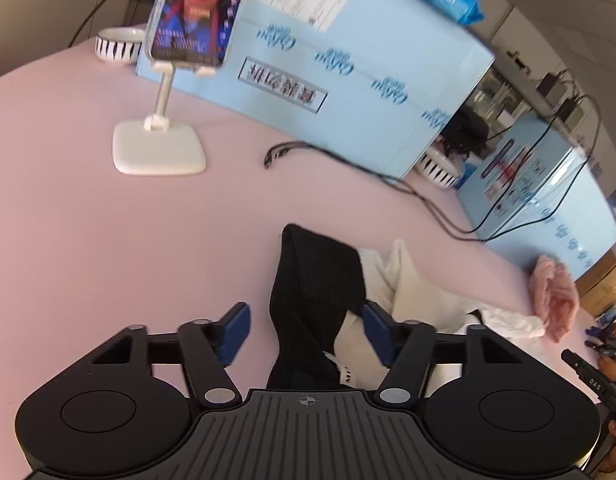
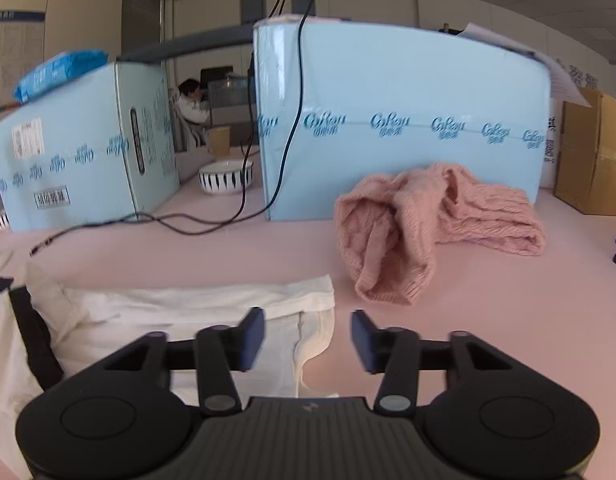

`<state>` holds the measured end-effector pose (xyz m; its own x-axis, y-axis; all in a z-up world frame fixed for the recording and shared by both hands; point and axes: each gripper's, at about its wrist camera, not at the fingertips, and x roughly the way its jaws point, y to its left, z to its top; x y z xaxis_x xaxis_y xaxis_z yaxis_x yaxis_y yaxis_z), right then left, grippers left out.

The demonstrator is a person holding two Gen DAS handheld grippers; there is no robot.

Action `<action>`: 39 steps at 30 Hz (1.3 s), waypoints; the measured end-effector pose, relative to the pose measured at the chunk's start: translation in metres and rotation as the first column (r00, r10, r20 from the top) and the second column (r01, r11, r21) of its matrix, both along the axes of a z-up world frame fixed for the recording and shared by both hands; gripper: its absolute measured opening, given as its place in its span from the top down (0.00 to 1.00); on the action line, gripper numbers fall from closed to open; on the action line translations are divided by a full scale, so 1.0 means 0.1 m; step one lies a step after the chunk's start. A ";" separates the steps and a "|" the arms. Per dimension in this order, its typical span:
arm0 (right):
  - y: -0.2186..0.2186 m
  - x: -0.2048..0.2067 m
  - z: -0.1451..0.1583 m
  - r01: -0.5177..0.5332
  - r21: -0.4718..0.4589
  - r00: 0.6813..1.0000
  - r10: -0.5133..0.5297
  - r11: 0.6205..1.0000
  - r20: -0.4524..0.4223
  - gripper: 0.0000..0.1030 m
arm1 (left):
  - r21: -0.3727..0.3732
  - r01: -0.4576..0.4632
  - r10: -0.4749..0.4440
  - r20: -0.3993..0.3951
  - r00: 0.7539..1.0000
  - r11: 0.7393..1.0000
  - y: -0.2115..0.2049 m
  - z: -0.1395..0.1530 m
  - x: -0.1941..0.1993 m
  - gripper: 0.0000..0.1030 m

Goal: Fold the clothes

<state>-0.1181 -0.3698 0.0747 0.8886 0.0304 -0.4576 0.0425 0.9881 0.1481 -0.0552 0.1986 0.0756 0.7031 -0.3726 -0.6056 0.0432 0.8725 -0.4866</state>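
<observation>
Setting: a pink bench (image 1: 88,200) with pale blue cartons (image 2: 408,120) along its far side, a phone on a white stand (image 1: 160,148), striped bowls (image 2: 226,176) and black cables (image 1: 388,180).
Garment in hand: a white garment with black panel (image 1: 316,288) lies on the bench in front of both grippers; in the right wrist view its white body (image 2: 188,308) lies fairly flat, with a straight far edge and a doubled layer at its right end.
Other clothing: a pink knitted sweater (image 2: 428,216) lies bunched against a blue carton, well apart from the white garment and unfolded.
Left gripper (image 1: 306,330): jaws spread; the black panel runs up between them, but the blue pads (image 1: 236,330) do not press on it.
Right gripper (image 2: 308,340): jaws spread and holding nothing, poised over the garment's right edge, one pad above cloth, the other above bare bench.
Step, as I judge it: a fold seems laid down and let go; the next grasp is not yet made.
Doing it well: pinch both layers at matching corners, lift the two ends evenly, carry them over together so the edges line up, then smooth the crease.
Risk: catching only the top layer, or dragging the cloth askew toward the cables.
</observation>
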 end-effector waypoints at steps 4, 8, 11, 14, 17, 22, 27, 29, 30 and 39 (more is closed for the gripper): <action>-0.27 -0.39 0.17 -0.021 0.286 0.991 0.058 0.958 -0.122 0.23 | -0.057 0.042 -0.048 -0.111 0.993 0.998 0.12 0.05 -0.38 0.24; -0.28 -0.59 -0.04 0.010 0.461 0.941 0.147 0.887 -0.304 0.22 | -0.080 0.120 -0.137 -0.268 0.954 0.990 -0.08 -0.26 -0.52 0.24; -0.15 -0.67 -0.28 0.012 0.483 0.899 0.202 0.876 -0.388 0.21 | -0.072 0.178 -0.192 -0.306 0.933 0.981 -0.29 -0.44 -0.56 0.23; -0.14 -0.80 -0.40 0.066 0.537 0.908 0.172 0.841 -0.382 0.18 | -0.039 0.187 -0.190 -0.282 0.940 0.982 -0.42 -0.45 -0.58 0.19; -0.19 -0.85 -0.45 0.145 0.597 0.918 0.118 0.789 -0.379 0.17 | -0.092 0.154 -0.174 -0.273 0.946 0.984 -0.46 -0.50 -0.54 0.17; -0.18 -0.70 -0.50 0.187 0.607 0.938 0.044 0.772 -0.345 0.14 | -0.146 0.078 -0.110 -0.229 0.967 0.986 -0.48 -0.56 -0.40 0.18; -0.13 -0.60 -0.51 0.174 0.583 0.946 0.029 0.793 -0.322 0.21 | -0.076 0.051 -0.063 -0.167 0.984 0.996 -0.54 -0.58 -0.40 0.65; -0.12 -0.57 -0.51 0.173 0.549 0.947 0.015 0.818 -0.321 0.38 | -0.060 0.038 -0.047 -0.158 0.986 0.997 -0.53 -0.59 -0.40 0.74; -0.12 -0.56 -0.51 0.174 0.529 0.947 0.006 0.830 -0.321 0.56 | -0.062 0.045 -0.054 -0.156 0.986 0.997 -0.52 -0.59 -0.40 0.80; -0.26 -0.67 -0.52 0.163 0.551 0.966 -0.019 0.819 -0.257 0.97 | -0.148 0.053 -0.075 -0.147 0.986 0.988 -0.37 -0.40 -0.43 0.86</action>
<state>-0.1847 -0.3957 0.0223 0.7724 0.2703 -0.5747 0.2312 0.7231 0.6509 -0.0984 0.1615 0.0358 0.5792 -0.5039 -0.6408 0.0124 0.7914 -0.6111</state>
